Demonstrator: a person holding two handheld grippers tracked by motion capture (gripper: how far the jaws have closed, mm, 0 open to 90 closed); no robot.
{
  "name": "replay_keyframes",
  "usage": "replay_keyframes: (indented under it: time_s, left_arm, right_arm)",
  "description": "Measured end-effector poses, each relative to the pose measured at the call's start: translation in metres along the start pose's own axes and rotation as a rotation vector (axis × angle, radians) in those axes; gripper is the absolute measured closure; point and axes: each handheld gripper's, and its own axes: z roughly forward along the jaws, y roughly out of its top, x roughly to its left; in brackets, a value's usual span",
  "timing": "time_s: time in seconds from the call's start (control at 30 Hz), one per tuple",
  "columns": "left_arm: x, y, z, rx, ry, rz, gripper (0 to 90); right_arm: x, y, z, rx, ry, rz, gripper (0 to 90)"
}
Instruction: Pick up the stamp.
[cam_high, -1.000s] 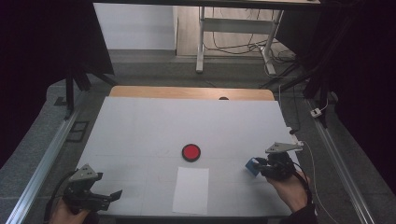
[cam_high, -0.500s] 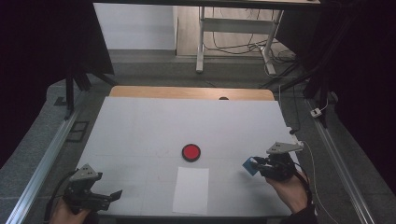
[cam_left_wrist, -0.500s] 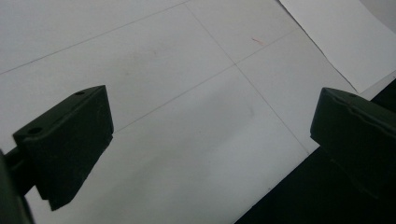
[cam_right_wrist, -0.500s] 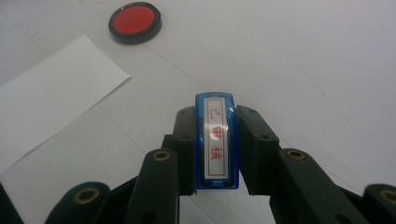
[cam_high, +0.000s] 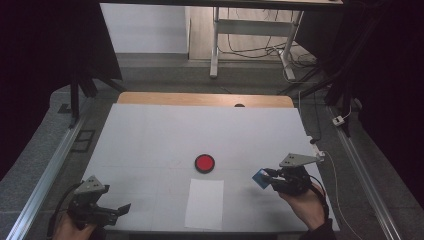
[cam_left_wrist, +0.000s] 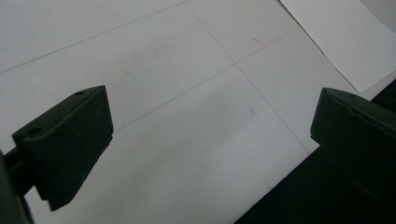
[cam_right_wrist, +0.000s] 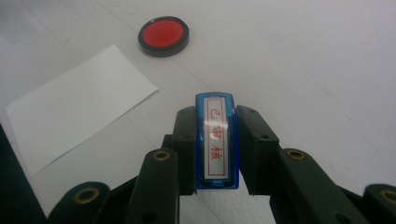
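A blue stamp (cam_right_wrist: 215, 135) with a white label and red characters sits clamped between the jaws of my right gripper (cam_right_wrist: 215, 140), just above the white table at the right front. In the high view the same stamp (cam_high: 260, 177) sticks out left of the right gripper (cam_high: 272, 176). A round red ink pad (cam_high: 204, 163) in a black case lies at the table's middle, also the ink pad (cam_right_wrist: 163, 35) ahead-left of the stamp. A white paper sheet (cam_high: 205, 203) lies in front of it. My left gripper (cam_high: 117, 209) rests open at the front left corner, its jaws wide apart over bare table.
The white table cover (cam_high: 165, 135) carries thin grid lines, with a wooden strip (cam_high: 200, 99) along its far edge. Metal rails (cam_high: 47, 175) run along both sides. The paper sheet's corner (cam_left_wrist: 345, 37) lies ahead of the left gripper, near the table's front edge.
The right gripper with the stamp has dropped slightly lower and nearer the front edge. The left gripper has stayed put.
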Motion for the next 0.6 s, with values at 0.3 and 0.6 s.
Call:
replay_keyframes:
  time_s: [0.3, 0.6]
  left_arm:
    - [0.0, 0.0, 0.0, 0.003, 0.008, -0.003, 0.0]
    - [0.0, 0.0, 0.001, 0.008, 0.008, -0.004, 0.0]
  right_arm:
    - [0.009, 0.009, 0.005, -0.021, 0.049, -0.002, 70.1]
    - [0.017, 0.015, 0.007, -0.039, 0.095, -0.009, 70.1]
